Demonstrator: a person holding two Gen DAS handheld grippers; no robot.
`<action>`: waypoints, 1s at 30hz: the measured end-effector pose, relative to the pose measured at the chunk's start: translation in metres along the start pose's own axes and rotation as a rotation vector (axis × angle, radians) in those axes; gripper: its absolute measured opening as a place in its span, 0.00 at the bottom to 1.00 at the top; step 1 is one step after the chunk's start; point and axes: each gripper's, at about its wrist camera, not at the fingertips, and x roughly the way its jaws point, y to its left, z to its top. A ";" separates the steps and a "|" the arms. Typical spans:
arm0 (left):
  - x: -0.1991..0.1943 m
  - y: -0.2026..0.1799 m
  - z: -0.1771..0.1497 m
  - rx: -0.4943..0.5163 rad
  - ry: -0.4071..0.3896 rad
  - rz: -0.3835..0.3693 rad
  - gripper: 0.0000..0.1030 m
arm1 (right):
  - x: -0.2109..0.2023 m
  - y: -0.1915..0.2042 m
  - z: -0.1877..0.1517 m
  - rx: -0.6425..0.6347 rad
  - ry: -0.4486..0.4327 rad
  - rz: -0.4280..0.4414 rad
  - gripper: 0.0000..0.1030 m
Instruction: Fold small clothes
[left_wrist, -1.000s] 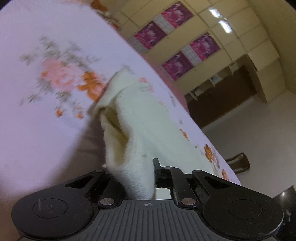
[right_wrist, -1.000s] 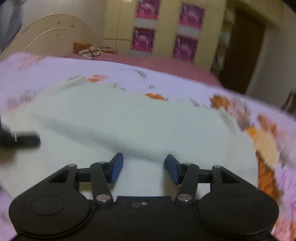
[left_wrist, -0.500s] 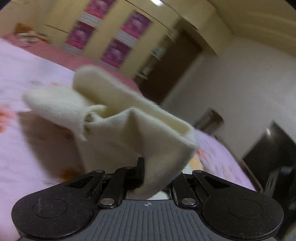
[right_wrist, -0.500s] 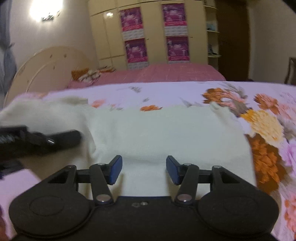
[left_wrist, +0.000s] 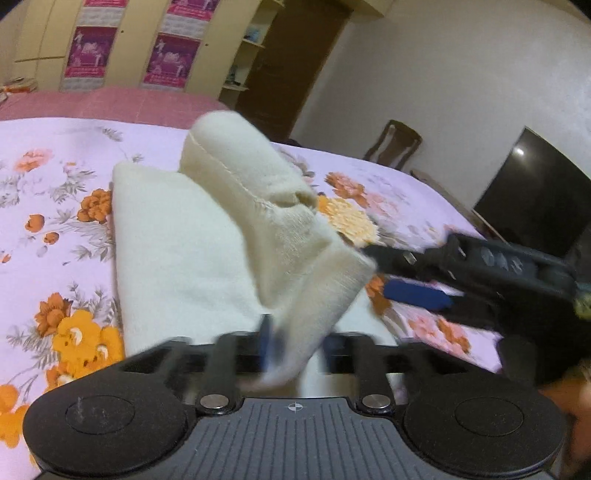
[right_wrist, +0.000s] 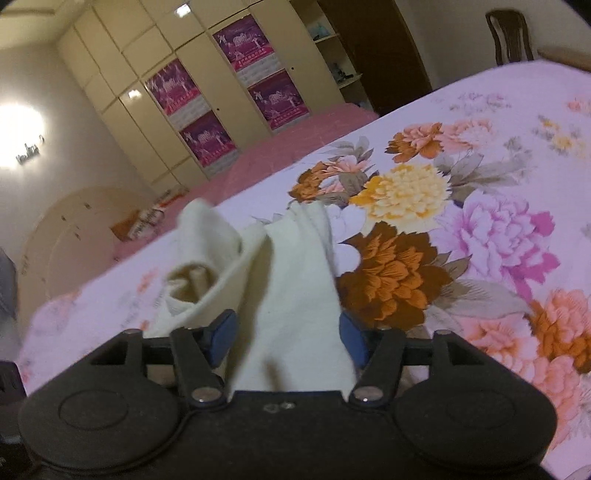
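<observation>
A cream knit garment (left_wrist: 177, 254) lies on the floral bedspread (left_wrist: 44, 206). My left gripper (left_wrist: 291, 347) has its fingers a little apart, with a raised fold of the garment between them; the blur hides whether they still touch it. My right gripper (right_wrist: 288, 336) is open, with the garment (right_wrist: 291, 295) lying between its blue pads without being pinched. The right gripper also shows in the left wrist view (left_wrist: 417, 277), at the right of the raised fold.
The bedspread (right_wrist: 480, 236) stretches to the right. A pink blanket (left_wrist: 103, 103) covers the far end of the bed. Wardrobes (right_wrist: 221, 92) line the far wall. A chair (left_wrist: 395, 144) and a dark screen (left_wrist: 535, 206) stand beside the bed.
My left gripper has carried the garment's edge up and over toward the right gripper, and its fingers have spread a little. The right gripper has tilted and stays open.
</observation>
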 end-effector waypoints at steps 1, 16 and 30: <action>-0.007 -0.004 -0.002 0.020 -0.004 -0.002 0.66 | 0.000 0.001 0.002 0.012 0.000 0.011 0.61; -0.033 0.073 0.004 -0.181 -0.085 0.216 0.69 | 0.053 0.027 0.006 -0.055 0.113 0.041 0.62; -0.010 0.088 0.015 -0.215 -0.098 0.258 0.69 | 0.085 0.030 0.014 -0.080 0.149 0.075 0.35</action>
